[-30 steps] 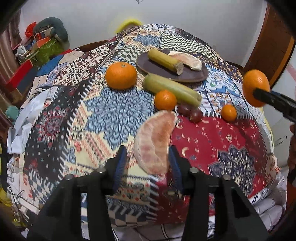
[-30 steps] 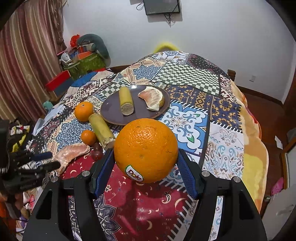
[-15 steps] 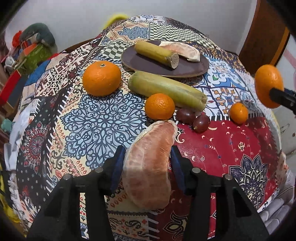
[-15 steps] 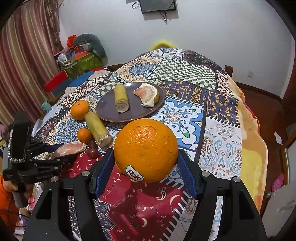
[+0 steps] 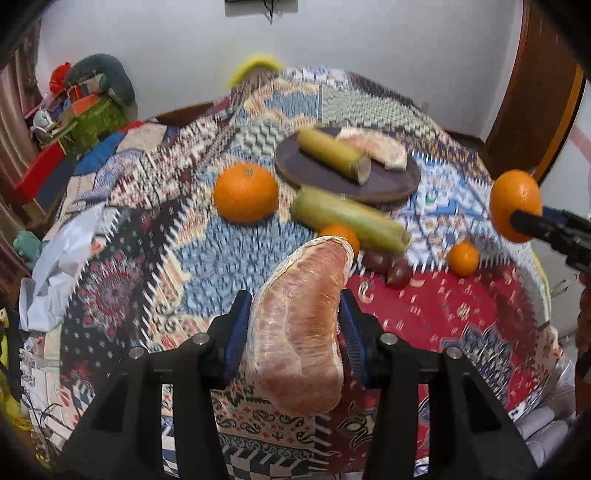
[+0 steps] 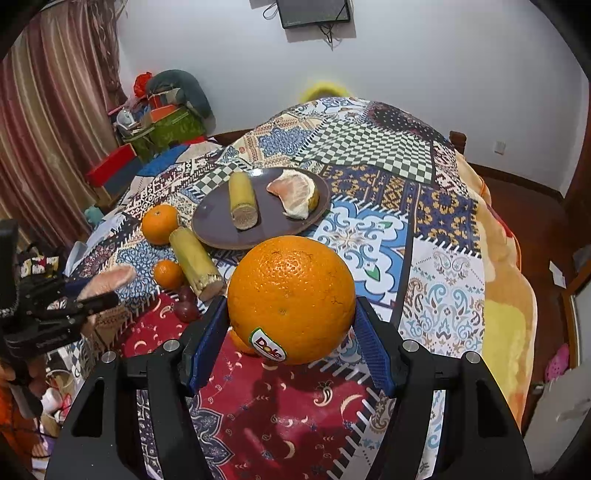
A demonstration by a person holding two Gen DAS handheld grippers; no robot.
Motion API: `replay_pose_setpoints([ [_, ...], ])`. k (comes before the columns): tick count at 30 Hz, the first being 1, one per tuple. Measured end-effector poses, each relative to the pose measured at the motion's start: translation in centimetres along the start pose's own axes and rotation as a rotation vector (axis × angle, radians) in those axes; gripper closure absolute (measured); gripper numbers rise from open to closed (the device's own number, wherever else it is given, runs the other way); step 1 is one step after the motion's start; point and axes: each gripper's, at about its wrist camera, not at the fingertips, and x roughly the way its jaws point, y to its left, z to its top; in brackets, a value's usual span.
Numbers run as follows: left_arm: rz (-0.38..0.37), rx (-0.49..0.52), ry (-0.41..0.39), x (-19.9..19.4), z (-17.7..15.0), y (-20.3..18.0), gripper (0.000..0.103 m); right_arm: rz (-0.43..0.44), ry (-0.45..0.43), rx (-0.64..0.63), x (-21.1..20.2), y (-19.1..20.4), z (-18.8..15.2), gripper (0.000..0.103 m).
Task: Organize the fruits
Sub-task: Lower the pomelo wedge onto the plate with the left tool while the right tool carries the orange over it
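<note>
Left wrist view: the left gripper (image 5: 293, 332) clamps a peeled pomelo segment (image 5: 301, 325), pink, veined, membrane glistening, lifted above the patchwork blanket (image 5: 122, 280). Over in the right wrist view, the right gripper (image 6: 290, 334) squeezes a big stickered orange (image 6: 291, 299), glossy and dimpled, held above the brown plate (image 6: 221, 225).

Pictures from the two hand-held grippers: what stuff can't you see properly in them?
- Small orange, right wrist view: mostly hidden behind the big orange.
- Small orange, left wrist view: partly covered by the pomelo piece.
- Quilt pattern, left wrist view: smeared by motion blur.
- Wall screen, left wrist view: cut off by the top edge.
- Grapes, right wrist view: too small to count surely.
</note>
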Motion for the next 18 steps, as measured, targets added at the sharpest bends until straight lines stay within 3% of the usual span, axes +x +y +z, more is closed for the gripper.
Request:
replay_pose_setpoints([
  [7,-0.003,0.0,-0.094,-1.4,2.8,-0.7,0.056,0.002,-0.034,-0.004,-0.1,0.1,1.6,0.039],
  [18,-0.02,-0.016,-0.162,-0.8,6.8,-0.9,0.056,0.017,-0.086,-0.036,0.6,0.6,4.9,0.039],
])
